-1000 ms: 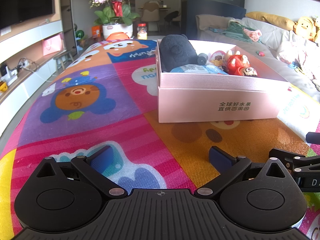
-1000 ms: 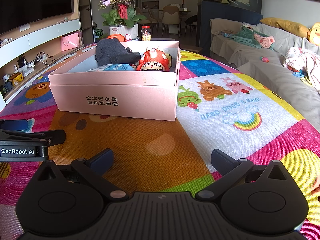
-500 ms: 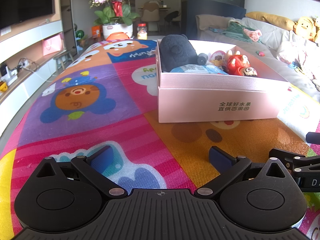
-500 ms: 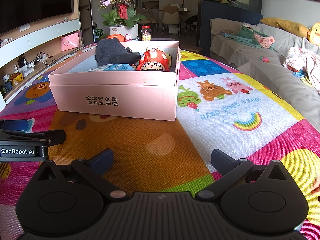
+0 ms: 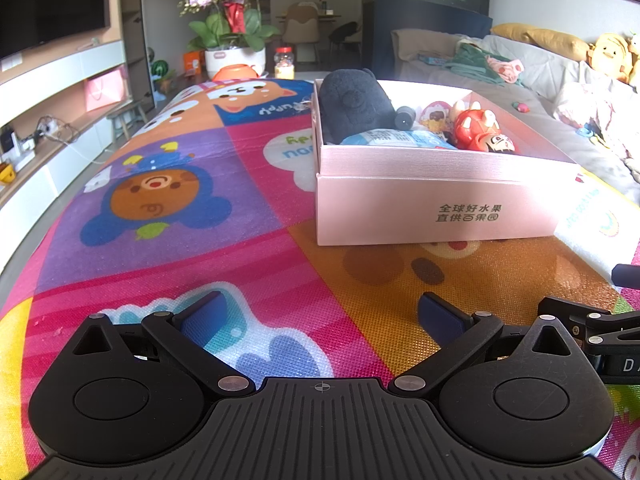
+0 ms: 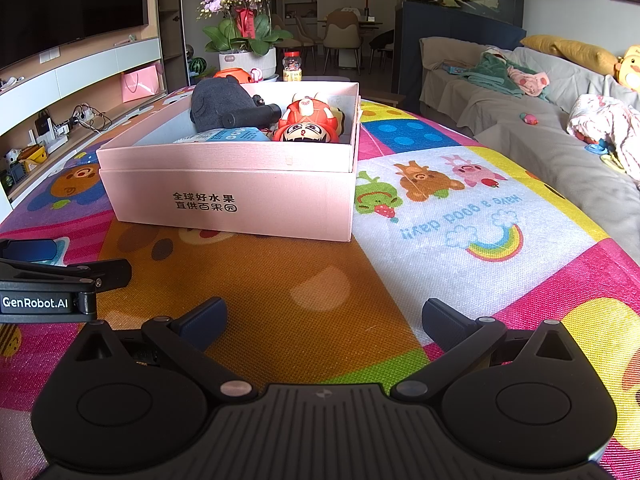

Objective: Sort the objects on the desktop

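Observation:
A pink box (image 5: 436,208) stands on the colourful cartoon mat (image 5: 180,216); it also shows in the right wrist view (image 6: 224,200). Inside lie a dark plush toy (image 5: 352,110), a black cylinder (image 6: 252,115), a blue packet (image 5: 394,138) and a red horned figure (image 6: 306,122). My left gripper (image 5: 320,314) is open and empty, low over the mat in front of the box. My right gripper (image 6: 322,318) is open and empty, beside it to the right. Each gripper's side shows in the other's view.
A potted orchid (image 6: 244,24) and a jar (image 6: 292,66) stand beyond the mat's far end. A sofa (image 6: 520,92) with clothes and toys runs along the right. A TV shelf (image 5: 52,92) runs along the left.

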The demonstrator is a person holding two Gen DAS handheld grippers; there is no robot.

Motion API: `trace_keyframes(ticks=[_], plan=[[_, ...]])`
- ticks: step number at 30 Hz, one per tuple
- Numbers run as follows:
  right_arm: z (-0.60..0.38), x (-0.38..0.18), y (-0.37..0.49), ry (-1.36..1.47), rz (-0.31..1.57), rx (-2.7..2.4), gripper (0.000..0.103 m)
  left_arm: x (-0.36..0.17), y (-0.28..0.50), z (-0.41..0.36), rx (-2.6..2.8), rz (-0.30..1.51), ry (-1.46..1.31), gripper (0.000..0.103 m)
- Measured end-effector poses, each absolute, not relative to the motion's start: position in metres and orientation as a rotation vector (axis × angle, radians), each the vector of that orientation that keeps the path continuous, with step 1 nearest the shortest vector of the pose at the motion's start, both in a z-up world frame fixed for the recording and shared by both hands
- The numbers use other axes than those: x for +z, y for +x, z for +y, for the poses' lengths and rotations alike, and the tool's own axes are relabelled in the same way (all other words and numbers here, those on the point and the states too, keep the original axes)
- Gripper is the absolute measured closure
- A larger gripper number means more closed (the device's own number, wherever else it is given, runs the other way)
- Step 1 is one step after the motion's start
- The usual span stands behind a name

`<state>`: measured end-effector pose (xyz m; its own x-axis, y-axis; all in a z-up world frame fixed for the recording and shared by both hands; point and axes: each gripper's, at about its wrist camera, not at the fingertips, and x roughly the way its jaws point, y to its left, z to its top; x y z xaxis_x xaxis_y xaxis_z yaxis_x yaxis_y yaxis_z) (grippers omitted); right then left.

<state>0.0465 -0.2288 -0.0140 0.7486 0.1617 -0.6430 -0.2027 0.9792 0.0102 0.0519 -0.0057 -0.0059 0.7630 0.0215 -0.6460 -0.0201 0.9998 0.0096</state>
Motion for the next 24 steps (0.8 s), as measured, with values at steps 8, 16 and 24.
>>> trace_keyframes(ticks=[8,16,24], plan=[[-0.229,-0.014,0.047,-0.061,0.697,0.199,0.0,-0.006,0.052,-0.003,0.025,0.701,-0.001,0.0],[-0.229,-0.014,0.047,-0.062,0.697,0.199,0.0,0.003,0.044,-0.001,-0.017,0.793,0.021,0.0],[-0.229,-0.014,0.047,-0.061,0.697,0.199,0.0,0.001,0.03,0.0,-0.035,0.777,0.009,0.0]])
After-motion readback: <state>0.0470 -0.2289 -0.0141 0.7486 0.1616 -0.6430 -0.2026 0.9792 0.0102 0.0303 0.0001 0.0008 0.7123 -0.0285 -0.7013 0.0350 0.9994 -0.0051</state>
